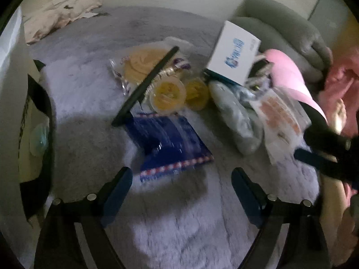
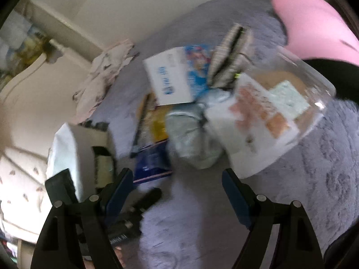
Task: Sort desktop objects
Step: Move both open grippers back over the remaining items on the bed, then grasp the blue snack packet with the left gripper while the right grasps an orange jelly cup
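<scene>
1. Both views are motion-blurred. The clutter sits on a fluffy grey blanket point(image 1: 89, 116); I use the white box point(image 1: 233, 56) with blue print as the landmark.
2. Left gripper point(image 1: 181, 190): jaws wide apart, nothing between them, only blanket below. It hangs just short of the blue snack packet point(image 1: 170, 143).
3. Right gripper point(image 2: 177, 190): jaws apart, empty, over bare blanket.
4. Only the left view shows two yellow cups point(image 1: 167, 93) side by side, left of and below the white box, and a round yellowish pastry in a clear wrapper point(image 1: 143, 63) further left.
5. Left view also shows the black stick point(image 1: 145, 86) clearly: its long axis runs diagonally, upper end toward the white box, lower end at the blue packet's top corner. It lies across the pastry wrapper.
6. Only the right view shows a clear plastic jar point(image 2: 289, 103), tipped on its side to the right of the white box, with papers inside. Mouth direction is too blurred to call.
7. Right view alone shows a striped item point(image 2: 231, 58) just right of the box, and a black tool point(image 2: 143, 201) on the blanket near the right gripper's left finger.
8. Both views show a pale grey bag point(image 1: 237, 121) directly below the white box, and a pink curved thing point(image 1: 289, 76) to the box's right.
</scene>
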Action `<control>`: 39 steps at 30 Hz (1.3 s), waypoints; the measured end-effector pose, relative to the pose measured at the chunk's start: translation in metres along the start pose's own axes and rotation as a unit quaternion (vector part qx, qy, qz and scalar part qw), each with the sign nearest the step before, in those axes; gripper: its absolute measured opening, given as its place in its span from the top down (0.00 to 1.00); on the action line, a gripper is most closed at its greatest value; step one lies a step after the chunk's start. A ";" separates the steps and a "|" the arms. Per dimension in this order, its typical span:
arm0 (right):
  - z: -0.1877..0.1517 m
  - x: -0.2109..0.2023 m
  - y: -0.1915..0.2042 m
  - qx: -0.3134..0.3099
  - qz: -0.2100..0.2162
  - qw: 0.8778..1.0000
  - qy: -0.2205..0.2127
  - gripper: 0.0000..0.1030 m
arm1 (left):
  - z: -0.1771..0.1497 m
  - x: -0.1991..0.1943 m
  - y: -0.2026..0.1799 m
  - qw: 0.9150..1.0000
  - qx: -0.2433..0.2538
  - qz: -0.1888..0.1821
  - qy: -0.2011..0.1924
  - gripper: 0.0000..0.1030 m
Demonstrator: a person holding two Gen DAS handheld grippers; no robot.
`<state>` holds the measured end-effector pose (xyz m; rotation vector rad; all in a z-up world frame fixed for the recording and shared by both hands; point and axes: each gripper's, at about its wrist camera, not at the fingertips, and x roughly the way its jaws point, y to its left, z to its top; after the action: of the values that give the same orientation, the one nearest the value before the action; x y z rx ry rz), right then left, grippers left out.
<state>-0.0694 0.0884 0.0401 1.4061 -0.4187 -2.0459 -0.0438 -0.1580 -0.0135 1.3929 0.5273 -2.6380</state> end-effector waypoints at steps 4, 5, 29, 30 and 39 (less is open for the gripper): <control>0.004 0.008 -0.016 0.034 0.016 0.999 0.009 0.22 | 0.018 0.007 -0.011 0.999 -0.006 0.038 -0.011 0.14; 0.004 0.008 -0.018 0.035 0.016 0.999 0.009 0.22 | 0.022 0.014 -0.012 0.999 -0.011 0.052 -0.003 0.14; 0.019 0.076 0.022 -0.013 0.113 0.993 0.029 0.36 | -0.035 0.000 0.007 0.989 0.035 0.127 -0.064 0.51; 0.021 0.081 0.019 -0.004 0.120 0.992 0.032 0.36 | -0.033 0.003 0.005 0.987 0.045 0.135 -0.069 0.51; 0.030 0.104 0.025 -0.034 0.097 0.994 0.027 0.36 | -0.007 0.015 0.017 0.988 -0.008 0.115 -0.106 0.51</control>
<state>-0.1154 0.0004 -0.0092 1.3234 -0.4397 -1.8447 -0.0425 -0.1710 -0.0336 1.0766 0.3387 -2.5468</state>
